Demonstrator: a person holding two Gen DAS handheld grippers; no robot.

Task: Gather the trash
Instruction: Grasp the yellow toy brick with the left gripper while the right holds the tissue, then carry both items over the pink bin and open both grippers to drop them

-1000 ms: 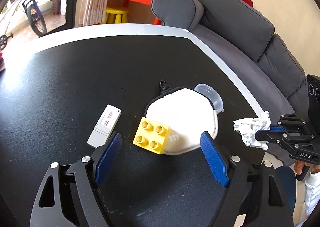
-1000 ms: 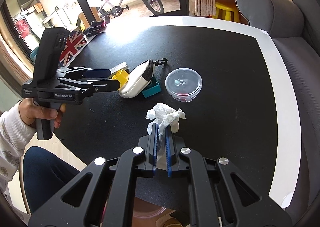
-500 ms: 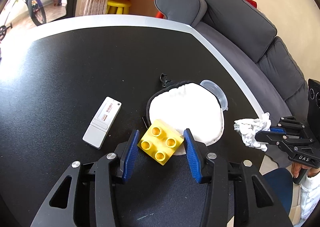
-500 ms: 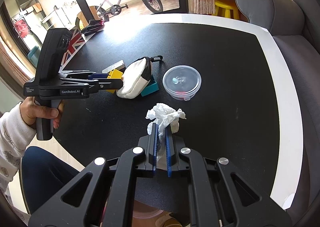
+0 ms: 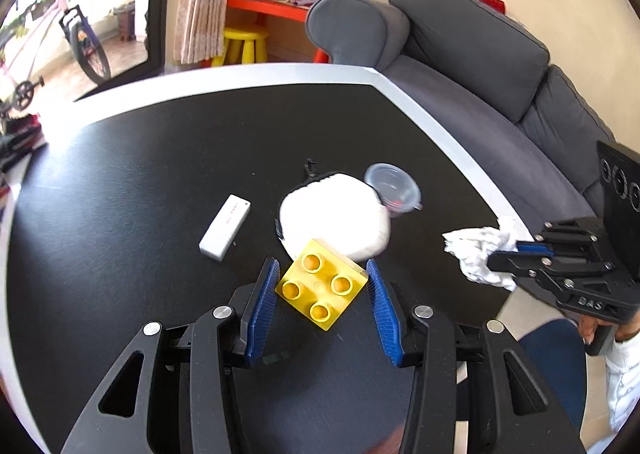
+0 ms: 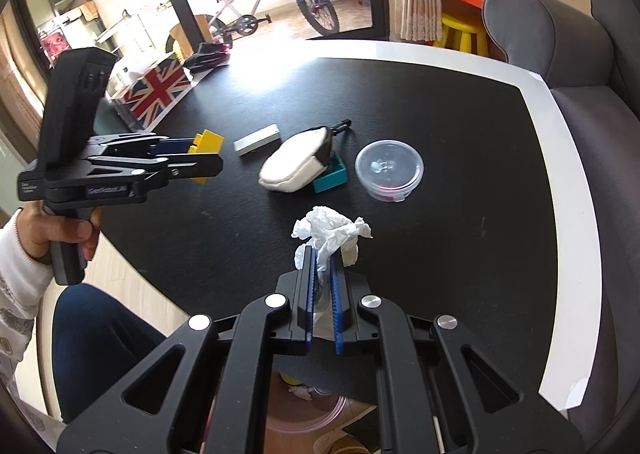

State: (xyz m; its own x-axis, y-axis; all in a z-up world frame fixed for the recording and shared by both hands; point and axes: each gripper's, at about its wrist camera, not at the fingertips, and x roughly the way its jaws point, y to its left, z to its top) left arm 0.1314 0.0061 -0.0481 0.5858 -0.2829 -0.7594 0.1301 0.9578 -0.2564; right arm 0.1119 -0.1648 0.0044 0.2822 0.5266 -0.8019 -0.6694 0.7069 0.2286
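Note:
My left gripper [image 5: 322, 274] is shut on a yellow toy brick [image 5: 322, 288] and holds it above the black table [image 5: 160, 158]; the brick also shows in the right wrist view [image 6: 206, 146]. My right gripper [image 6: 322, 250] is shut on a crumpled white tissue [image 6: 330, 234], held above the table's near edge; the tissue also shows in the left wrist view [image 5: 478, 252]. A pink bin [image 6: 308, 410] with some trash in it sits on the floor below the right gripper.
On the table lie a white pouch [image 5: 334, 220], a clear lidded tub [image 5: 394, 188], a white stick-shaped device [image 5: 225, 226] and a teal block [image 6: 330, 176]. A Union Jack box [image 6: 154, 88] stands at the table's far left. A grey sofa [image 5: 480, 54] lies beyond.
My left gripper closed around the yellow brick and lifted it off the table, back from the pouch. My right gripper kept hold of the tissue and barely moved.

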